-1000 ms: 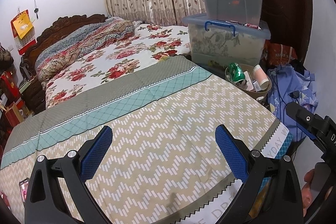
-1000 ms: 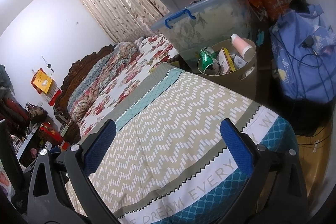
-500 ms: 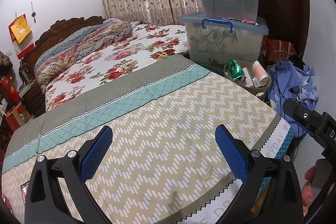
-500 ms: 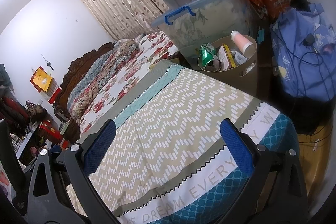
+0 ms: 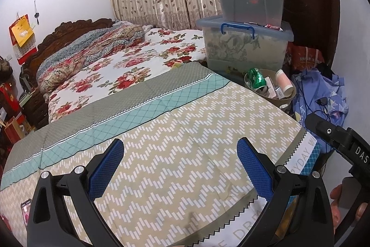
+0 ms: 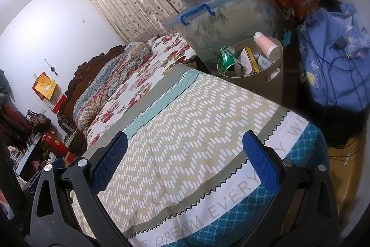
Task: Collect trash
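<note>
Trash (image 5: 268, 86) was already gathered in a beige bin (image 6: 259, 82) that stood on the floor at the far right corner of the bed (image 5: 185, 154), just in front of the stacked storage boxes (image 5: 247, 45). The patterned bedcover (image 6: 196, 131) looked bare; no loose piece of trash was visible on it in either view. It seemed that the collecting was nearly finished or finished.

To do this step well, the person would need to look over the bed and the floor for any piece left, and to keep both tools away from the bin rim, because the bin was full and things could fall out.

The lower storage box held folded cloth with a leaf print, and the upper one held dark clothes. In the bin lay a crushed green can (image 6: 227, 59), a pink paper cup (image 6: 266, 43) leaning on the far rim, a yellow carton (image 6: 248, 60) and some small white boxes.

The left gripper (image 5: 180, 168) hung above the near part of the bed, released and with nothing between the blue pads (image 5: 106, 168). The right gripper (image 6: 185, 166) was also spread wide and empty, over the near right corner of the bed.
</note>
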The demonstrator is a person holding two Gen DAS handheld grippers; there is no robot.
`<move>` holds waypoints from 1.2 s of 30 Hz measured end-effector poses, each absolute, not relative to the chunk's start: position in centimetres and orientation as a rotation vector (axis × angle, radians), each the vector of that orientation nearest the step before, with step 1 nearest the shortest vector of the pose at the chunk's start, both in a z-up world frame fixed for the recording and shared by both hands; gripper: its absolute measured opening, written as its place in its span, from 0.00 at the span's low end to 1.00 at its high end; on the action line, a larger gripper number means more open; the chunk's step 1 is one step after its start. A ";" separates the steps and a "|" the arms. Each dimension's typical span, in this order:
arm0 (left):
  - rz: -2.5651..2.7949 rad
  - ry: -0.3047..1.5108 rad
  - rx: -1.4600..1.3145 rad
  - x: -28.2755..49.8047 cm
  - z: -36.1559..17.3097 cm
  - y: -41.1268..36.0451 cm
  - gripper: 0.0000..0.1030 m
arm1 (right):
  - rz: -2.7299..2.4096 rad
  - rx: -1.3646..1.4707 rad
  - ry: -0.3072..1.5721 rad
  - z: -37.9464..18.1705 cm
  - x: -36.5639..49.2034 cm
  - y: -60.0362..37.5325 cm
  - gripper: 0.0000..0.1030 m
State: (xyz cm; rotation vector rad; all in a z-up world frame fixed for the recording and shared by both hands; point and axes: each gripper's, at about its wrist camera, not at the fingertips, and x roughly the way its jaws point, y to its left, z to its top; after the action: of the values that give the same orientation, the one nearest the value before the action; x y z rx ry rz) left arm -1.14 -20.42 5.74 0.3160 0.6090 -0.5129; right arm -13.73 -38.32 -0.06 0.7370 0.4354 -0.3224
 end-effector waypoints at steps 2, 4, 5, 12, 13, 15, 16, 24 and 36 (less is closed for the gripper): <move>-0.514 0.609 0.317 -1.1 5.7 -20.4 0.92 | -0.321 0.737 0.438 -0.1 -13.6 -38.3 0.96; -0.513 0.611 0.315 -1.0 5.7 -20.4 0.92 | -0.320 0.737 0.439 -0.1 -13.5 -38.3 0.96; -0.513 0.613 0.314 -1.0 5.7 -20.3 0.92 | -0.320 0.737 0.440 -0.1 -13.5 -38.3 0.96; -0.511 0.622 0.314 -0.8 5.5 -20.2 0.92 | -0.316 0.735 0.445 -0.1 -13.2 -38.3 0.96; -0.510 0.623 0.314 -0.8 5.4 -20.2 0.92 | -0.314 0.734 0.447 -0.1 -13.2 -38.2 0.96; -0.509 0.627 0.315 -0.8 5.3 -20.2 0.92 | -0.312 0.734 0.450 -0.2 -13.1 -38.2 0.96; -0.508 0.628 0.314 -0.7 5.3 -20.2 0.92 | -0.311 0.735 0.451 -0.2 -13.0 -38.2 0.96; -0.493 0.649 0.307 -0.2 4.9 -19.8 0.92 | -0.300 0.734 0.466 -0.4 -12.4 -37.9 0.96; -0.469 0.687 0.281 1.0 4.2 -18.5 0.92 | -0.287 0.719 0.493 -0.7 -11.4 -37.0 0.96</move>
State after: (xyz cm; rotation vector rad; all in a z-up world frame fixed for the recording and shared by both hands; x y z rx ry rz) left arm 0.98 -18.47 4.19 0.2809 0.6867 -0.4689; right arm -11.42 -36.96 -0.70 0.7189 0.4926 -0.2868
